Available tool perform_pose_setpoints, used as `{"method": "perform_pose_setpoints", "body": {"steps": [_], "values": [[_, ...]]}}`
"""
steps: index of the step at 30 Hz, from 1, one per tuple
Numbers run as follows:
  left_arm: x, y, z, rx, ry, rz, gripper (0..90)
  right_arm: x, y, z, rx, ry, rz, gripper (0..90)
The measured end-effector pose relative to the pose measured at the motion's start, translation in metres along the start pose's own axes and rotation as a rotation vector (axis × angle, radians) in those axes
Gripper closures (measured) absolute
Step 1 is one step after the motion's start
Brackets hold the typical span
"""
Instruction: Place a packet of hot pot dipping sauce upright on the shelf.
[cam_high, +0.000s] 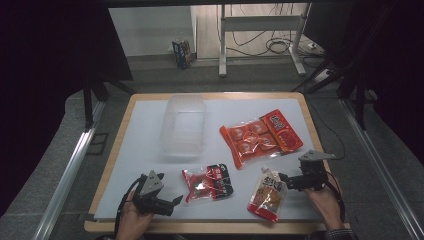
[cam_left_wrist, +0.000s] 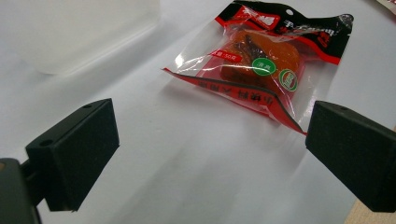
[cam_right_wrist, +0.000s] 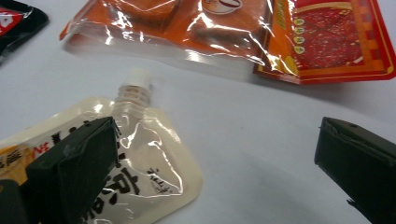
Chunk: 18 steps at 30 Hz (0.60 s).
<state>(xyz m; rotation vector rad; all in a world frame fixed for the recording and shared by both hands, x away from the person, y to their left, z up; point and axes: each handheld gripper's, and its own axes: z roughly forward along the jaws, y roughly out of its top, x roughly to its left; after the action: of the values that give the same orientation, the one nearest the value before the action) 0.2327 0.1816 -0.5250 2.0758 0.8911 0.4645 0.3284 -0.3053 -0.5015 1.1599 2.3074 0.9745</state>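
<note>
Your hands: they come in at the near edge of the counter, each holding a claw.
Left claw: yours sits by the near left corner, jaws spread wide with nothing between them, aimed at the small red-and-black snack pack.
Small red-and-black snack pack: it lies flat near the middle of the near edge; in the left gripper view it is just beyond the jaws, untouched.
Right claw: yours is near the near right corner, jaws apart and holding nothing, its tips just beside the spouted pouch.
Spouted pouch: it lies flat by the near edge; in the right gripper view your left jaw covers part of it, and contact cannot be told.
Large orange pack: toward the right edge, farther back.
Clear plastic tub: toward the far edge, left of centre.
Counter: white sheet on a wooden-rimmed top.
Room: dark curtains at both sides, grey floor, metal desk legs and cables behind.
Hard to read: printing on the packs.
</note>
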Motion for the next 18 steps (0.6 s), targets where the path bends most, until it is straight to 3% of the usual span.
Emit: {"method": "perform_pose_setpoints", "body": {"steps": [10,18], "values": [[-0.007,0.001,0.003,0.014,0.010,0.053,2.0,-0.020,0.002,0.005,-0.005,-0.045,0.040,0.0],[-0.005,0.000,0.002,0.016,0.021,0.041,1.9,-0.035,0.005,0.011,0.017,-0.094,0.057,0.0]]}}
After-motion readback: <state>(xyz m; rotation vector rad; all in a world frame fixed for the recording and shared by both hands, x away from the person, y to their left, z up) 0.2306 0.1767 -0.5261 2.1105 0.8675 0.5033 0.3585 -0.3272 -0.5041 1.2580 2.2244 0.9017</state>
